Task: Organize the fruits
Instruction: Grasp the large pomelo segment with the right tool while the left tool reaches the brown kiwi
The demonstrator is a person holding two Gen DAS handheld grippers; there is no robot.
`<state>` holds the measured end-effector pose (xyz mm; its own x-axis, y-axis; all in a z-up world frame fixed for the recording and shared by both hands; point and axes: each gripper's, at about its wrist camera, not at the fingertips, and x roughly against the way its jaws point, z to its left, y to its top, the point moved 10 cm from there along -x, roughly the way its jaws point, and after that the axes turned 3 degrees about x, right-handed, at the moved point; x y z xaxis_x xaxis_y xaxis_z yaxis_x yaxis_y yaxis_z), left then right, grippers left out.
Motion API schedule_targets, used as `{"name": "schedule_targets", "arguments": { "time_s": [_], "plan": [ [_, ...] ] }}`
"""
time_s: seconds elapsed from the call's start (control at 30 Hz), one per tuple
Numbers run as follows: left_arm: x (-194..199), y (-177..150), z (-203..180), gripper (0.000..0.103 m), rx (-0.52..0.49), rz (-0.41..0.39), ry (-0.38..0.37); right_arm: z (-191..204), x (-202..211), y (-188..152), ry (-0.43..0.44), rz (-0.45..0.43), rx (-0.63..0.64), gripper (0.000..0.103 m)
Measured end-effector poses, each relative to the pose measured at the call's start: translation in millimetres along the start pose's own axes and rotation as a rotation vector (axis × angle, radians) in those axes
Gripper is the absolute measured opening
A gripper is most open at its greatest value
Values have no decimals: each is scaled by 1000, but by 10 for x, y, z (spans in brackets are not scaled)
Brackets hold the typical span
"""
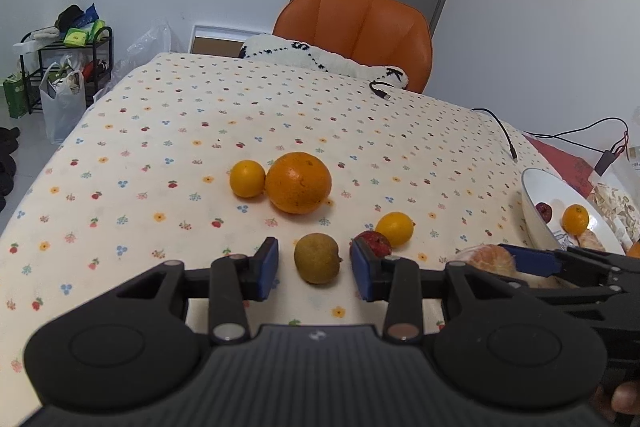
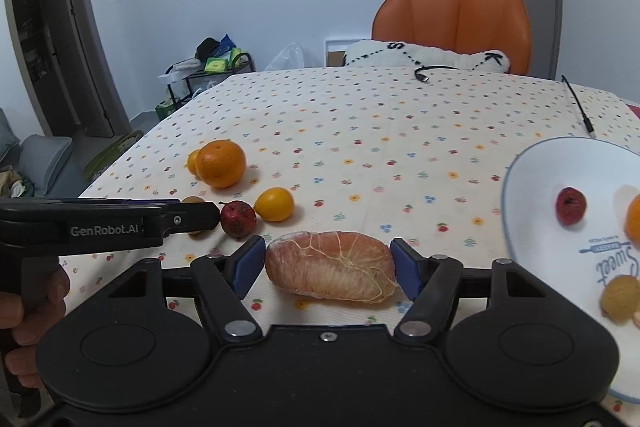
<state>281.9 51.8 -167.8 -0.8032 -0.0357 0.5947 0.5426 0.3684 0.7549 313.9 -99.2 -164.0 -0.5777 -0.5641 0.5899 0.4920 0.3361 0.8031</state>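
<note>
My left gripper [image 1: 314, 269] is open, its blue pads on either side of a small brownish-green fruit [image 1: 317, 257] on the tablecloth, not touching it. A dark red fruit [image 1: 376, 242] and a small orange [image 1: 395, 228] lie just right of it. A big orange [image 1: 298, 182] and another small orange [image 1: 247, 178] lie farther out. My right gripper [image 2: 329, 265] is open around a peeled grapefruit segment [image 2: 332, 267]; the pads are at its two ends. A white bowl [image 2: 532, 227] at right holds a red fruit [image 2: 571, 205] and other fruits.
The table has a dotted floral cloth [image 1: 180, 147]. An orange chair [image 1: 360, 27] with a white cushion stands at the far edge. Black cables [image 1: 500, 131] lie at the far right. A rack with bags [image 1: 64, 67] stands on the floor to the left.
</note>
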Motion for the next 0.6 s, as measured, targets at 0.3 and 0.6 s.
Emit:
{"name": "schedule_targets", "arguments": {
  "time_s": [0.3,0.6],
  "plan": [
    [-43,12,2,38,-45,-25,36,-89,124,-2,-13,-18,-13,65],
    [-30,-6,-19,28,-61,-27,31,-83,163,14,-12,-24,-12,65]
  ]
}}
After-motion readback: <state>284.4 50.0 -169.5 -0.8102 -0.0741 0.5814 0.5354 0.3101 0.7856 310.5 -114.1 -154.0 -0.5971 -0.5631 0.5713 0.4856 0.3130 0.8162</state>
